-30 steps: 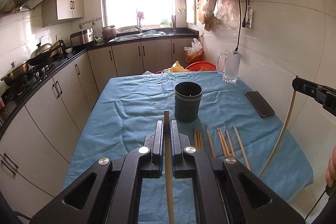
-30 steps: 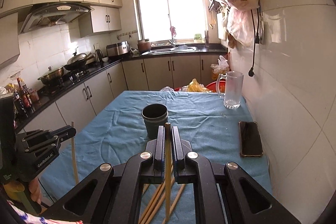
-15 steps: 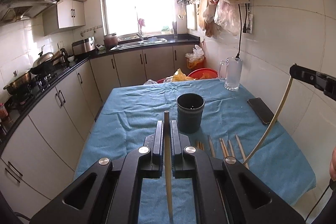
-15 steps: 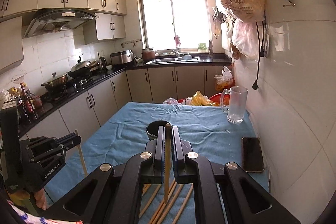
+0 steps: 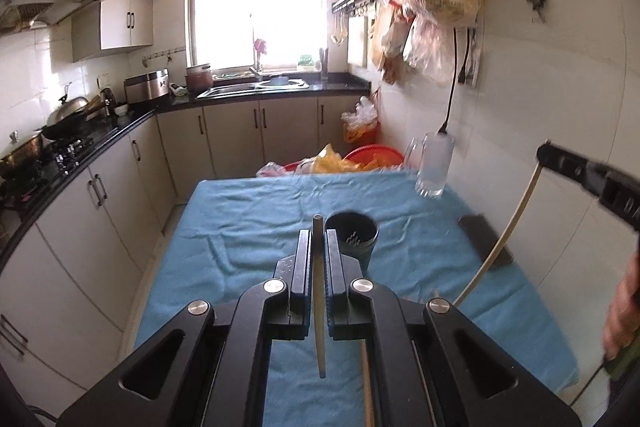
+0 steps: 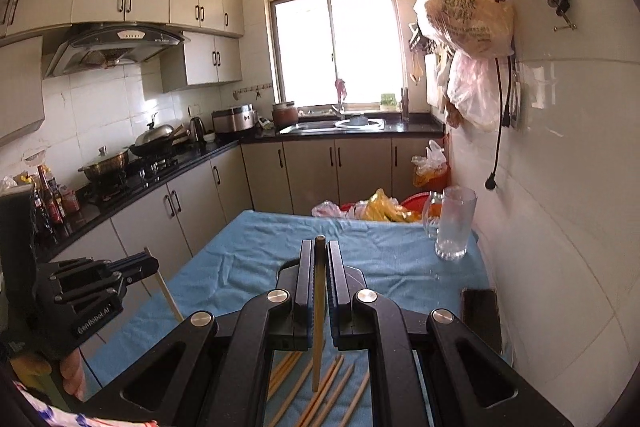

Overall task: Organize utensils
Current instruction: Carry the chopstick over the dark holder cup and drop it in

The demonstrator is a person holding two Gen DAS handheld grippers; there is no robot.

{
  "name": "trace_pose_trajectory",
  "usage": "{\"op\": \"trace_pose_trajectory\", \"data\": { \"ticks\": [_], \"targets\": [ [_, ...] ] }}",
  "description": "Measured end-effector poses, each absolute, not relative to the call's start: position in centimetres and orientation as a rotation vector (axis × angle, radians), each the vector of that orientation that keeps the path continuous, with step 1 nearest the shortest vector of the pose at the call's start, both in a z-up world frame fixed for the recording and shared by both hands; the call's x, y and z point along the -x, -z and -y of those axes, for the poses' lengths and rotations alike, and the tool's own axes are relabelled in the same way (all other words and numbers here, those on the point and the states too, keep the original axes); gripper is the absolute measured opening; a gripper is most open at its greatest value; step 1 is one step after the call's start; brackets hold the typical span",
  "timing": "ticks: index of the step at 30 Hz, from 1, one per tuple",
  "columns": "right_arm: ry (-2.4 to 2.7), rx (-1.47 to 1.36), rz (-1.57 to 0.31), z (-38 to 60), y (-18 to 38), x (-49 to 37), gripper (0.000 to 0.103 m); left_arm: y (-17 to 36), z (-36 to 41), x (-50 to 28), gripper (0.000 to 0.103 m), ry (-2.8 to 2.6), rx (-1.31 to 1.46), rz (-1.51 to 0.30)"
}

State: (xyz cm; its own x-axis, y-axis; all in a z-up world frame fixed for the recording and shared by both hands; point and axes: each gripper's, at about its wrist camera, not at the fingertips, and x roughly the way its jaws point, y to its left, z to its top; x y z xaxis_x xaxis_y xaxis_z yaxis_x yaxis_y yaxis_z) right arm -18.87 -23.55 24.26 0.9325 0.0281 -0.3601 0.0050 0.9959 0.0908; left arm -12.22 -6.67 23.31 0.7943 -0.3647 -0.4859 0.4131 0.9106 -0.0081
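My left gripper is shut on a pale chopstick that stands nearly upright between its pads. Just behind its right finger, a dark cup stands on the blue cloth. My right gripper is shut on a second chopstick, held above several loose chopsticks lying on the cloth. The cup is hidden behind that gripper in the right wrist view. Each gripper shows in the other's view: the right gripper with its chopstick, and the left gripper.
A glass mug stands at the table's far right by the tiled wall, and a black phone lies nearer along it. Bags and a red basin sit beyond the far edge. Kitchen cabinets run along the left. A hand shows at the right edge.
Both grippers have risen with their chopsticks still held. The cup has dropped in the views, now behind the fingers, and the loose chopsticks have slid under the gripper bodies.
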Motion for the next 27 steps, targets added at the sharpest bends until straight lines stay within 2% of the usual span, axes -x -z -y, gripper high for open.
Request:
{"op": "trace_pose_trajectory", "data": {
  "ticks": [8, 14, 18, 27],
  "targets": [
    [-0.043, -0.153, -0.320, 24.8, -27.8, 13.3, 0.006, -29.5, 7.4, 7.6, 0.005, 0.480, 0.006, -0.428],
    [-0.051, -0.181, -0.318, 24.9, -28.9, 7.8, 0.006, -31.8, 9.6, 2.9, 0.005, 0.482, 0.040, -0.397],
    [-0.034, -0.172, -0.348, 24.6, -27.4, 4.3, 0.006, -30.7, 11.4, -1.1, 0.005, 0.488, 0.067, -0.447],
    [-0.025, -0.185, -0.518, 24.8, -20.8, -1.6, 0.006, -23.4, 13.6, -7.7, 0.005, 0.449, 0.057, -0.658]
  ]
}}
